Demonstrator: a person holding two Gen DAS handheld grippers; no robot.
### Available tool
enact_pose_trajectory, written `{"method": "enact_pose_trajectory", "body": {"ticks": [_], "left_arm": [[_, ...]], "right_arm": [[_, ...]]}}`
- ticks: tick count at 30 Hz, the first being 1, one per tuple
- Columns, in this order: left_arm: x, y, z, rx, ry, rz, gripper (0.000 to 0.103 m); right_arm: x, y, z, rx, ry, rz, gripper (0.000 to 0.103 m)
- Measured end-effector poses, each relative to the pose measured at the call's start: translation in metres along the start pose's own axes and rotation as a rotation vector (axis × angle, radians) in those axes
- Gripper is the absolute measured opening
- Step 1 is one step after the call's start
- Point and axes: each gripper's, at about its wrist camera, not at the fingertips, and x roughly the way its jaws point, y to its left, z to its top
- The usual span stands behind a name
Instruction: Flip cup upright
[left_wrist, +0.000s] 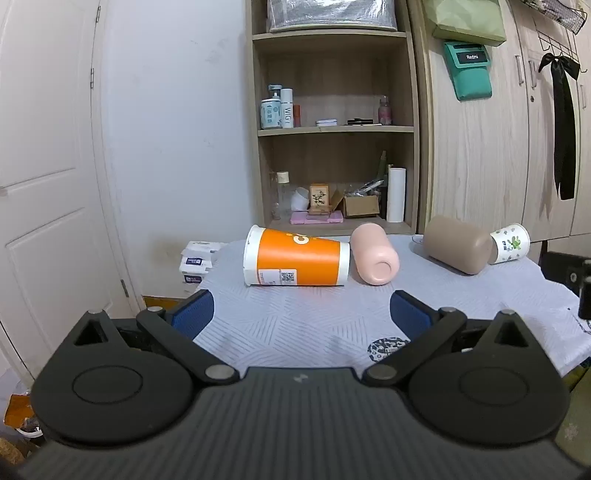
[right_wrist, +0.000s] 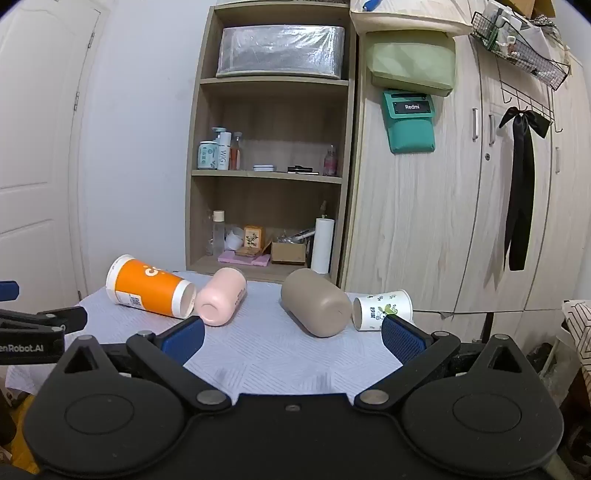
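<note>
Both of your tools are spread wide with nothing between the blue pads. Your left tool (left_wrist: 302, 314) hovers over the near edge of the table (left_wrist: 295, 325), and your right tool (right_wrist: 293, 338) does the same on its side, touching nothing. Further back, four cups all lie on their sides: the orange cup (left_wrist: 295, 262) at left, the pink cup (left_wrist: 375, 258) touching its narrow end, then the tan cup (right_wrist: 316, 302), and the small floral cup (right_wrist: 382, 310) right beside it. Behind them stands a wooden shelf (left_wrist: 336, 129).
</note>
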Motion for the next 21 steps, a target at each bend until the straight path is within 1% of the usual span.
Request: {"method": "enact_pose_trajectory", "body": {"ticks": [5,9,10,11,21], "left_arm": [[0.003,0.003,0.0,-0.008,0.0,-0.011,0.103],[0.001,0.007,-0.003,-0.016,-0.019,-0.005,0.103],[0.001,0.008,-0.005,-0.013,-0.024,-0.003,0.103],[0.001,0.008,-0.005,-0.011,-0.027,-0.001,0.103],[0.001,0.011,-0.006,-0.025,-0.026,0.003,0.103]], "right_arm": [[-0.001,0.001,0.001,0.005,-0.01,0.015,0.103],[-0.001,0.0,0.001,0.006,-0.023,0.026,0.103],[-0.003,0.007,0.006,0.004,-0.022,0.024,0.103],[0.0,0.001,0.0,0.007,-0.012,-0.007,0.103],[-0.003,0.003,0.001,0.0,-0.012,-0.002,0.103]]}}
